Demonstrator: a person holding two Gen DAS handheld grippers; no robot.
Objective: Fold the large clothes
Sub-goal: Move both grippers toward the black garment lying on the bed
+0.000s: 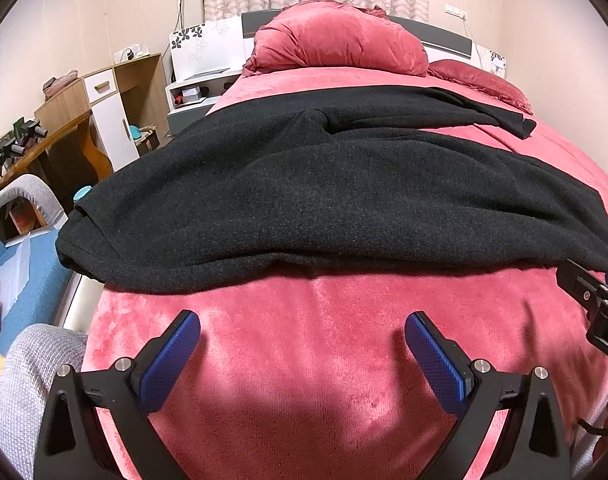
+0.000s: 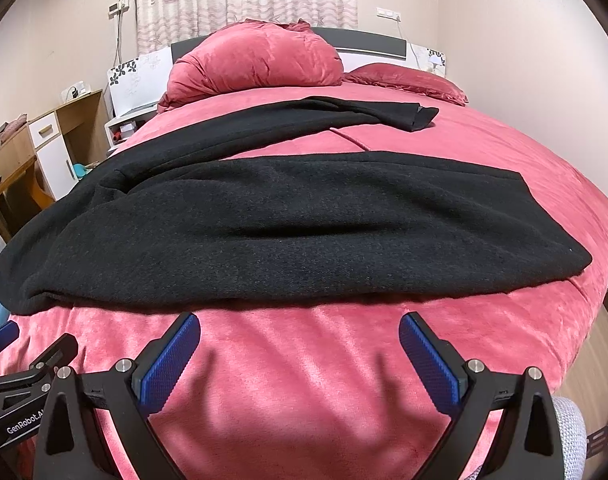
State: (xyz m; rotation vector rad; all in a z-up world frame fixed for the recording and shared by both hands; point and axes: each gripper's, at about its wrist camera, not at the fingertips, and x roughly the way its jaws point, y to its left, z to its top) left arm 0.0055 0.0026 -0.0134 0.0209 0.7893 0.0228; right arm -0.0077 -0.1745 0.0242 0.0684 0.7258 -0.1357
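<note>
- Coat, black and heavy-knit, lies spread across the bed, its long near edge running side to side just ahead of both grippers; one sleeve reaches toward the pillows.
- Left gripper: jaws wide apart, nothing between them, poised over bare pink cover short of the coat's edge.
- Right gripper: jaws likewise spread and empty, just short of the same edge, farther along toward the hem corner.
- Coat's left end droops over the bed's side in the left view; that part likely drags when lifted.
- Step in hand, by judgement: reach in and pinch the near edge at two well-spaced points for a lengthwise fold.
- To do it well: slide the lower finger under the edge, catch every layer, close firmly; thick knit may slip from a shallow bite.
- Lift both ends together and level, carry the edge across to the far edge, keeping the cloth taut between grippers so no ridge forms.
- Sleeve probably wants tucking onto the body first, or it will stick out of the fold.
- Risk: plush cover may be pinched along with the coat.
</note>
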